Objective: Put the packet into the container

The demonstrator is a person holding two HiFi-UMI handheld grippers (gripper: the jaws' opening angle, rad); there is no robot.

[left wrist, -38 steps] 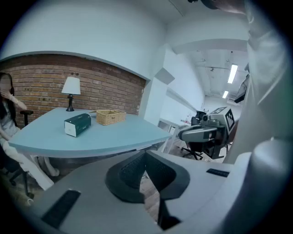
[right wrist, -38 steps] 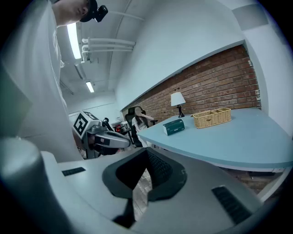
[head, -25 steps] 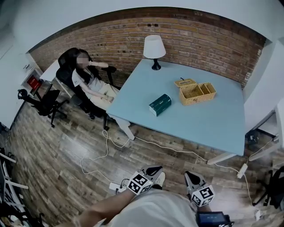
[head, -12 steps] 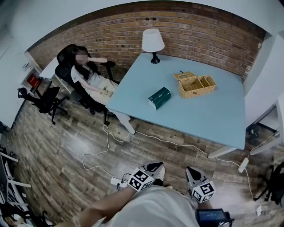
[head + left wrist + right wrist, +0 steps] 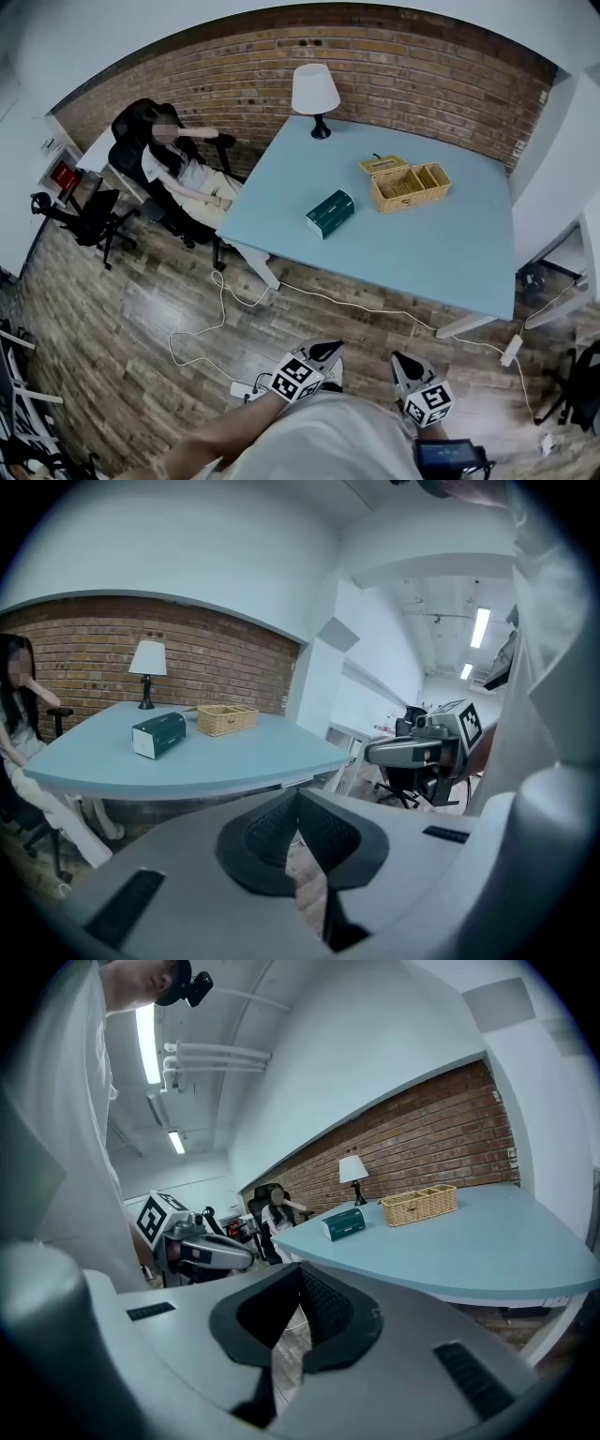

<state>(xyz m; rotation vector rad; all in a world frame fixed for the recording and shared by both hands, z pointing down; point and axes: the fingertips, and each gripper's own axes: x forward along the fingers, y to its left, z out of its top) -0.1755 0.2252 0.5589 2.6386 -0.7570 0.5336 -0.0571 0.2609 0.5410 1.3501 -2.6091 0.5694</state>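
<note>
My left gripper [image 5: 327,348] and right gripper [image 5: 399,359] sit closed and empty at frame bottom. The blue table [image 5: 441,253] fills the center, brick wall [image 5: 422,66] above, wood floor [image 5: 122,309] lower left.

The person wears a pale shirt [image 5: 328,441]. The left tool [image 5: 325,352] and right tool [image 5: 401,360] are grey, with black ribbed pads [image 5: 272,832] and black-and-white marker cubes [image 5: 295,380].

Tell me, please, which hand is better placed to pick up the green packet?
Probably left: the left tongs line up with the packet; the right tongs face the wicker container instead.
</note>
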